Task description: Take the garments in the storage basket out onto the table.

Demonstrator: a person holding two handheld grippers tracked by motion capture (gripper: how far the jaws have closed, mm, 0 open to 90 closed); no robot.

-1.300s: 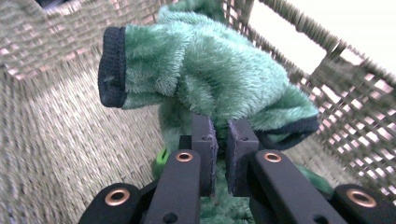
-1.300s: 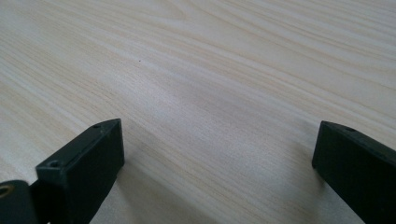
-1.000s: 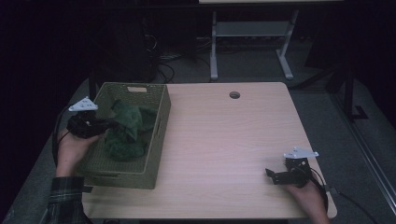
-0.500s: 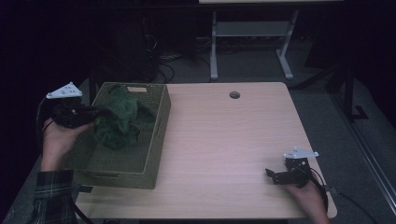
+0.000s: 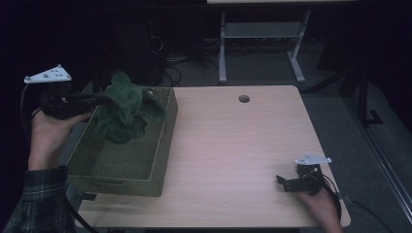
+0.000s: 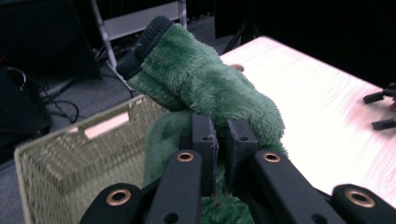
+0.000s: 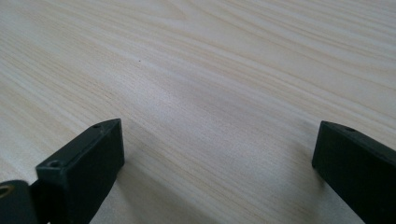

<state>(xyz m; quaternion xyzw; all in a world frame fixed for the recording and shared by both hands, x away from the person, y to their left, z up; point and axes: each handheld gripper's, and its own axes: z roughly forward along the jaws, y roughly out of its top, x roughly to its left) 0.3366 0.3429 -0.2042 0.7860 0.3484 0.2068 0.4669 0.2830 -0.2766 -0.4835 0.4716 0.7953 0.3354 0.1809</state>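
The green fleece garment (image 5: 125,112) hangs clear above the woven basket (image 5: 116,162), over its far left end, with the lower folds drooping inside the rim. In the left gripper view the garment (image 6: 205,88) shows a dark ribbed cuff at the top. The left gripper (image 5: 99,100) pinches a fold of the fleece, jaws pressed nearly together on it. The basket sits on the left part of the wooden table (image 5: 233,145). The right gripper (image 5: 283,182) rests near the table's near right corner, jaws spread wide with nothing between them, well apart from the garment.

Risks, as judged: the bite takes only a small fold, so the fleece could slide out under its own weight. Trailing folds could snag the basket rim and drag or tip the basket.
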